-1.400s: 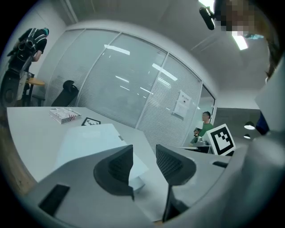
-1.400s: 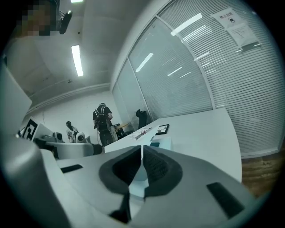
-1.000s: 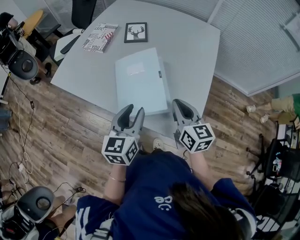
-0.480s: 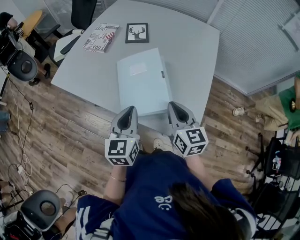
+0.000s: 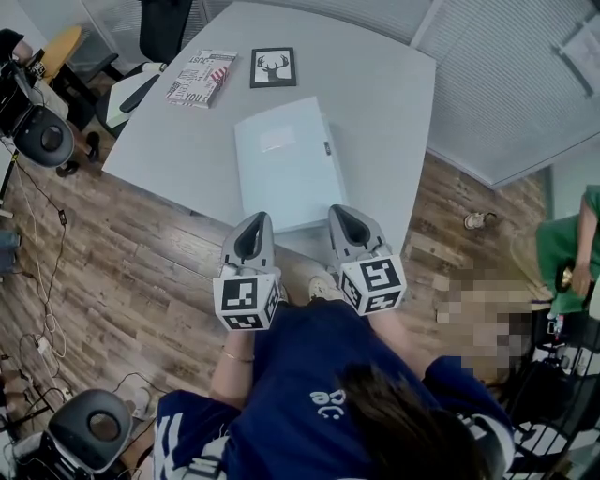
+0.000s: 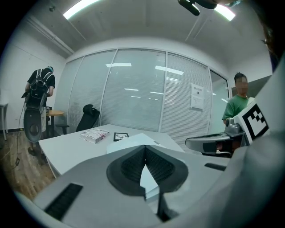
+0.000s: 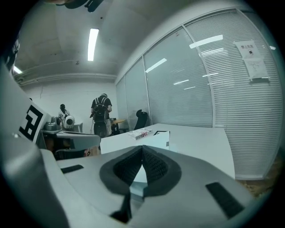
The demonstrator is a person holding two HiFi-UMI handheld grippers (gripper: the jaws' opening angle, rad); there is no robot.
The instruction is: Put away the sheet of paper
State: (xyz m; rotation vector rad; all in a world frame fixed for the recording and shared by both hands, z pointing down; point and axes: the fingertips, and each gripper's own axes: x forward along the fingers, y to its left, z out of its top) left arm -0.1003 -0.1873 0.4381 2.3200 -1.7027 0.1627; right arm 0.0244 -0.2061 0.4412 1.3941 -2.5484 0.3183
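A pale blue flat file box (image 5: pixel 286 164) lies closed on the white table (image 5: pixel 375 94), with a paler rectangle (image 5: pixel 277 139) on its lid. No loose sheet of paper shows apart from that. My left gripper (image 5: pixel 255 218) hovers just short of the box's near left corner, jaws shut and empty. Level with it, my right gripper (image 5: pixel 343 211) is at the near right corner, also shut on nothing. The left gripper view shows the shut jaws (image 6: pixel 144 147) with the box (image 6: pixel 133 140) beyond. In the right gripper view the shut jaws (image 7: pixel 142 147) point at the box (image 7: pixel 156 138).
A book (image 5: pixel 201 76) and a framed deer picture (image 5: pixel 273 67) lie at the table's far side, with a black office chair (image 5: pixel 164 23) behind. A person in green (image 5: pixel 572 253) stands to the right. Another person with a backpack (image 6: pixel 39 87) stands off to the left.
The left gripper's jaws have gone from wide open to shut. Both grippers have drawn slightly closer together at the box's near edge.
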